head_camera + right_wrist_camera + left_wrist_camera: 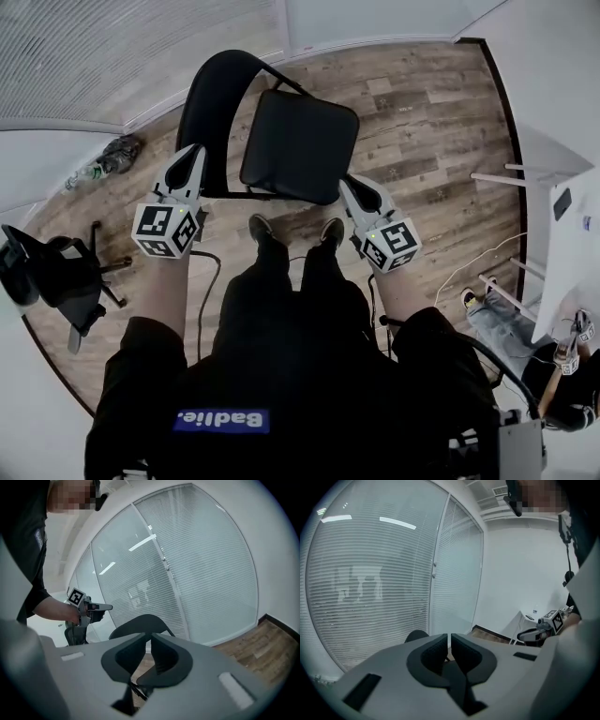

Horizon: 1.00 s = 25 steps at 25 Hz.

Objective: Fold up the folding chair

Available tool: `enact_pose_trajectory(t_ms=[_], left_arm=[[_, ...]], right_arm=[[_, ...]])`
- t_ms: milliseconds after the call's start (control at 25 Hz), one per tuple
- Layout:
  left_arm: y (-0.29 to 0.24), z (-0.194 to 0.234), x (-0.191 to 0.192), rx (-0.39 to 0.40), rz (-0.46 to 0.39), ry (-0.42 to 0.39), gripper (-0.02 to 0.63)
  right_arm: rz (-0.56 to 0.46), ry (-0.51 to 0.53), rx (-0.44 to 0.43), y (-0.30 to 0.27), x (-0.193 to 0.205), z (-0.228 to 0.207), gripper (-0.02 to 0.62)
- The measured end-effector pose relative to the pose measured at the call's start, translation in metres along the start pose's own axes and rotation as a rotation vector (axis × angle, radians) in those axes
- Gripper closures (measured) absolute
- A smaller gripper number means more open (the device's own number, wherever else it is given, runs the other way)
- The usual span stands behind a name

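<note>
**Figure: stance at the start of folding the chair.** The chair stands fully open on the wood floor. Its seat is level and its backrest is upright at the side nearer the blinds. It sits just beyond the person's shoes.

The left gripper and right gripper flank the seat, one at each side. This placement probably lets each hand work its own side of the frame, so the seat can swing up evenly toward the backrest.

Each gripper's jaws are drawn together to a thin slit with nothing between them (each gripper's own view shows only the backrest well beyond the pads). No hold on the chair has been taken, and folding has not begun. The jaws would have to part before clasping a tube, unless the closed tips are meant to nudge the seat upward.

**Pose.** Both forearms reach forward from the body, roughly parallel, with the grippers tipped a little below level and the marker cubes facing up. From the head view, the left tip lies beside the backrest frame and the right tip lies by the seat's near corner. Whether either touches cannot be told. An office chair stands well apart on the left.
</note>
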<state>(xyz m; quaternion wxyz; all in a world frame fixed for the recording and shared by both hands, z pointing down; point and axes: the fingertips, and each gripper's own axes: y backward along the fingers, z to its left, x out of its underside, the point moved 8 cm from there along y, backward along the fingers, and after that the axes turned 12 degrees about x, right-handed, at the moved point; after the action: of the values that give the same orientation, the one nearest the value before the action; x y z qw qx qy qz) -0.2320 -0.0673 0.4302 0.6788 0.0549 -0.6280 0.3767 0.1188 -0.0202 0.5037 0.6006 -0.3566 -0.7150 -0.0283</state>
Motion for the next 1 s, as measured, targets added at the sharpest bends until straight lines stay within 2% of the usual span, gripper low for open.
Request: enact_pose_trajectory(t_ms=[400,520,840,1000], left_arm=[[-0.013,0.065,0.032,-0.055,0.116,0.0,0.598],[-0.017,0.083,0.042,-0.066,0.158,0.002,0.549],[-0.028,0.119,0.063,-0.096,0.266,-0.01,0.473],[-0.033,0.13,0.074,-0.087,0.304,0.006,0.422]], right_arm=[[0.091,-0.045,0.052,-0.055,0.053,-0.02,0.511],[0.131,-0.062,0.076,-0.067,0.073,-0.03,0.48],[0.233,-0.104,0.127,-0.085,0.124,-0.056,0.412],[0.271,-0.147,0.15,-0.093,0.152,-0.073,0.377]])
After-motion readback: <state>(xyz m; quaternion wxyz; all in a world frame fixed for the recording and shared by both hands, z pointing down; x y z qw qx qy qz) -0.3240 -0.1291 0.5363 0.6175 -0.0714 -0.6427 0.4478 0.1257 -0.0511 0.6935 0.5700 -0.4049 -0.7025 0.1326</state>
